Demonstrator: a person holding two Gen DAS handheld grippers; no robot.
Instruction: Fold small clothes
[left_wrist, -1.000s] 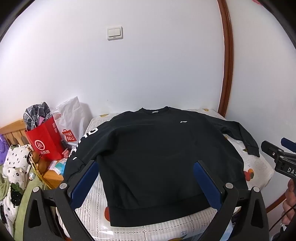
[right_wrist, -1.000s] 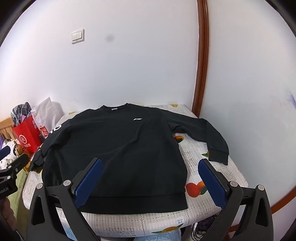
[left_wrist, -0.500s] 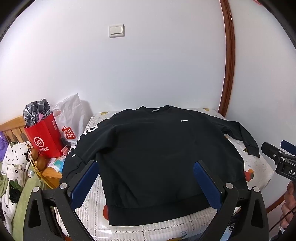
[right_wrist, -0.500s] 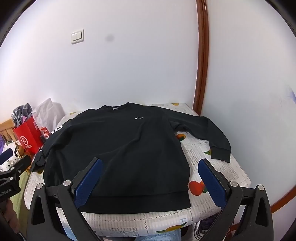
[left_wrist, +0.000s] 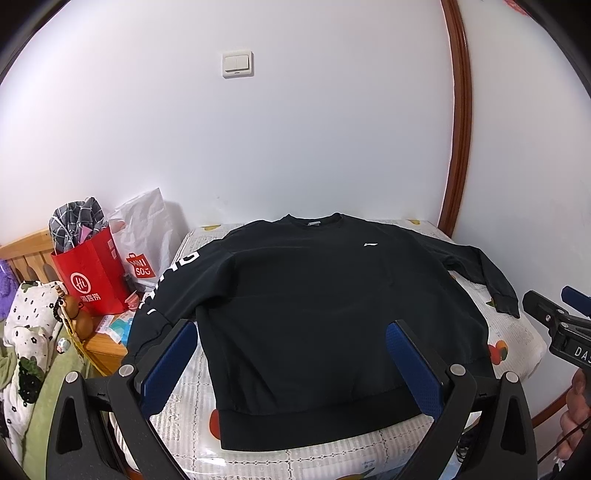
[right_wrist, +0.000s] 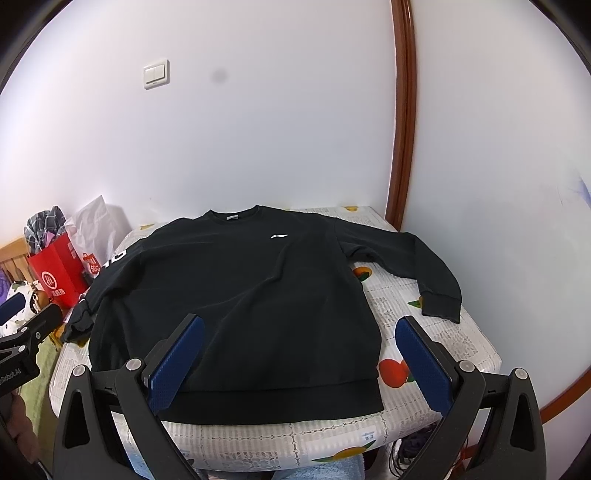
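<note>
My left gripper (left_wrist: 291, 345) and right gripper (right_wrist: 299, 341) hover with fingers spread wide, holding nothing, above the black sweatshirt (right_wrist: 240, 295) lying flat on the table (right_wrist: 443, 332).

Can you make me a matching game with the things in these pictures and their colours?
Things:
1. sweatshirt
2. paper bag
3. light switch
4. pads of the left hand-held gripper

Colours:
A. white
B. blue
C. black
D. red

Pairs: 1-C, 2-D, 3-A, 4-B. The sweatshirt lies flat on the fruit-print cover, the bag stands off its left side, the switch is on the wall, and the gripper pads stand wide apart, holding nothing.
</note>
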